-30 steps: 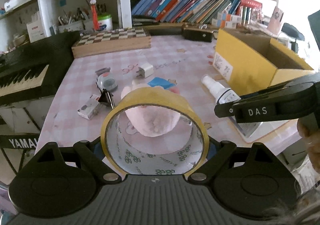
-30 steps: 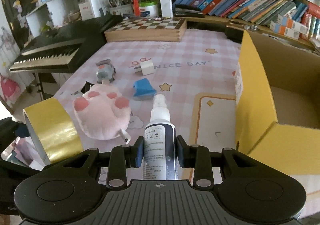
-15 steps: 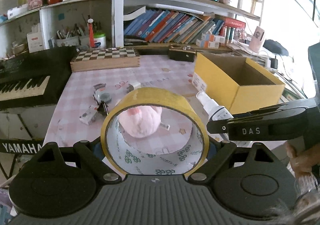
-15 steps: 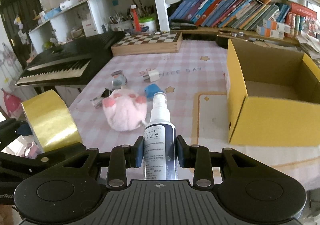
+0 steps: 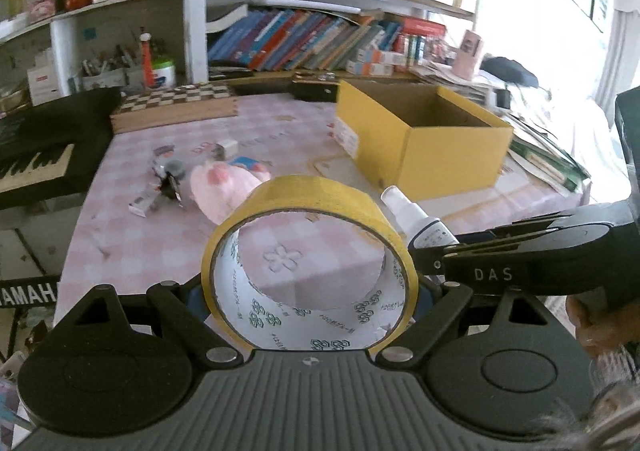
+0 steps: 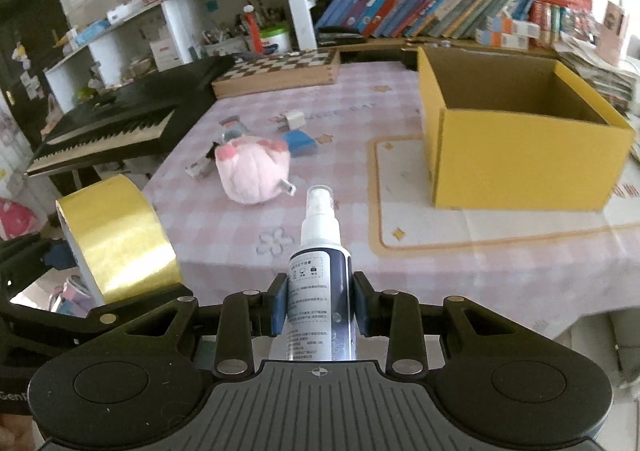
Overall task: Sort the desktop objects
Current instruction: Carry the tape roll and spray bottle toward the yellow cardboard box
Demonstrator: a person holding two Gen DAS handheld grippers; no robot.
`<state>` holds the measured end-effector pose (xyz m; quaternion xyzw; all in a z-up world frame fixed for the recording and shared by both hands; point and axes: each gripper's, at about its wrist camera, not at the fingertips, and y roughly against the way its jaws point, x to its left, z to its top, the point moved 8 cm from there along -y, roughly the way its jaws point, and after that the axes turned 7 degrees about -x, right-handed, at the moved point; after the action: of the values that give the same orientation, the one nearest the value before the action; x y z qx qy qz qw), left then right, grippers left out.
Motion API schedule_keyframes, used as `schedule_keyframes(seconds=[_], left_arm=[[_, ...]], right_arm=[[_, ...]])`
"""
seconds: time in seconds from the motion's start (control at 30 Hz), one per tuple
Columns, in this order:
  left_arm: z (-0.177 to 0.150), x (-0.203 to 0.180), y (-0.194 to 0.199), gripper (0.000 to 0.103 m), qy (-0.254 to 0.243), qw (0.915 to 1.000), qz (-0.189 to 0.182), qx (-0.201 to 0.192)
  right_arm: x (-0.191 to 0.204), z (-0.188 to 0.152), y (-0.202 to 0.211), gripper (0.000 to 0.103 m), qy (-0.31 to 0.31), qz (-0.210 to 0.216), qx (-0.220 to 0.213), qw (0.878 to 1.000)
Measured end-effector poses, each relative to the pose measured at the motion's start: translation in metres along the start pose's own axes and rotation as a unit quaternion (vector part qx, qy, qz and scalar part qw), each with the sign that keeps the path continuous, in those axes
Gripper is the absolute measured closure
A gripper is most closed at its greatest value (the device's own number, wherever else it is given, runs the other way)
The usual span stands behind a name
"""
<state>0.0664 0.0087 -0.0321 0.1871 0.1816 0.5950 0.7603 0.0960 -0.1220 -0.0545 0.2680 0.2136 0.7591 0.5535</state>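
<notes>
My left gripper is shut on a yellow tape roll, held in the air off the table's near edge; the roll also shows in the right wrist view. My right gripper is shut on a white spray bottle with a dark label, nozzle pointing forward; the bottle shows in the left wrist view. An open yellow cardboard box stands on the table at the right, also seen in the left wrist view. A pink plush paw lies mid-table.
Small items lie beyond the plush: a blue object, a white charger, a grey toy and a small white box. A chessboard box sits at the back. A black keyboard stands left.
Both grippers have pulled back and up from the table with the tape and the bottle. The plush and the box now look farther away.
</notes>
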Motion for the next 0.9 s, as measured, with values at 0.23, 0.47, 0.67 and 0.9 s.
schedule_keyframes(seconds=[0.23,0.47,0.67,0.9], left_arm=[[-0.011,-0.026,0.009,0.014,-0.021,0.9992,-0.034,0.005],[-0.015,-0.053,0.011,0.014,-0.046,0.9963,-0.072,0.011],[-0.017,-0.072,0.008,0.014,-0.057,0.9934,-0.099,0.014],[-0.017,-0.092,0.004,0.014,-0.072,0.9892,-0.127,0.015]], right_arm=[[-0.014,-0.024,0.022,0.07,-0.03,-0.026,0.005,0.999],[-0.035,-0.036,0.04,0.07,-0.061,-0.056,0.002,0.997],[-0.052,-0.047,0.052,0.07,-0.081,-0.08,0.001,0.994],[-0.07,-0.054,0.065,0.07,-0.1,-0.106,-0.004,0.989]])
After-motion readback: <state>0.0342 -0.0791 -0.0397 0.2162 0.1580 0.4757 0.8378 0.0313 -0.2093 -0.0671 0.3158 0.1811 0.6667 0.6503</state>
